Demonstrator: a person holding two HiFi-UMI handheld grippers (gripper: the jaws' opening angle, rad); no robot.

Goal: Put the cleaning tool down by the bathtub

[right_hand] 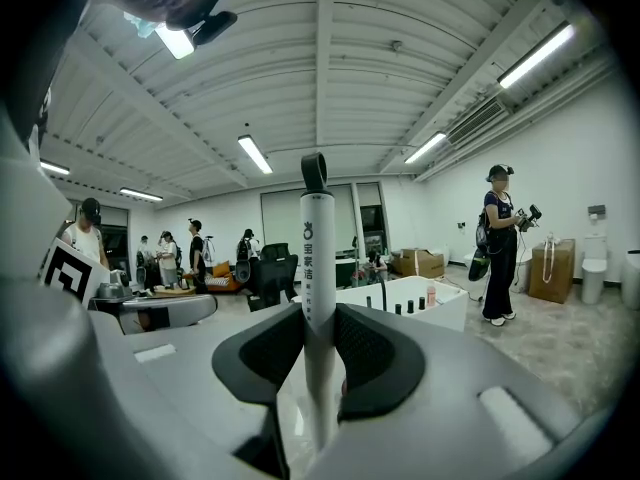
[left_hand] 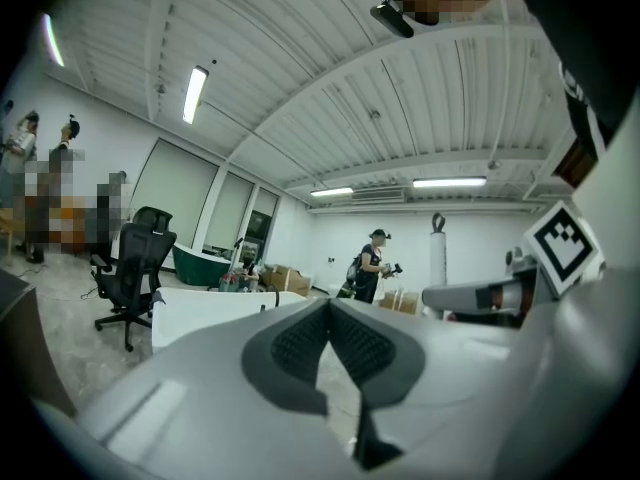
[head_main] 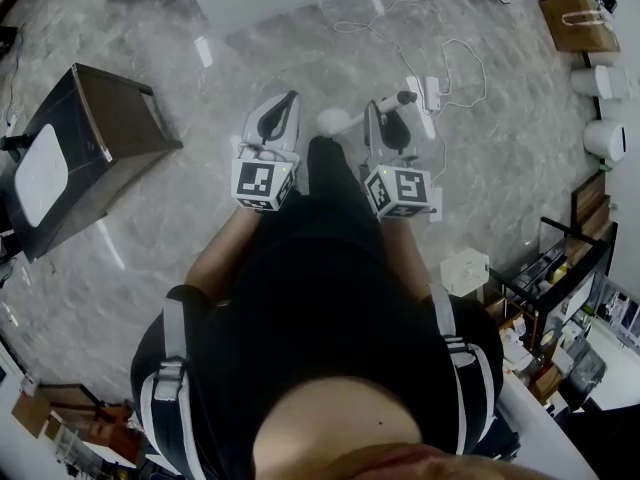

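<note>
Well short of the white bathtub (right_hand: 420, 303), the right gripper's (right_hand: 320, 318) jaws clamp the upright cleaning tool (right_hand: 318, 258), while the left gripper's (left_hand: 330, 313) jaws meet, empty.

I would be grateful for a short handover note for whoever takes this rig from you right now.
Left gripper: jaws together, nothing between them.
Right gripper: shut on the white stick-shaped cleaning tool, pads on its handle below the grey hanging loop.
The white rectangular bathtub stands ahead across the grey marble floor, small bottles on its rim; the tool is well apart from it.
Done: tool is in the grip.
Left: carry it to the tub, lay it on the floor beside it, open the right jaws.
</note>
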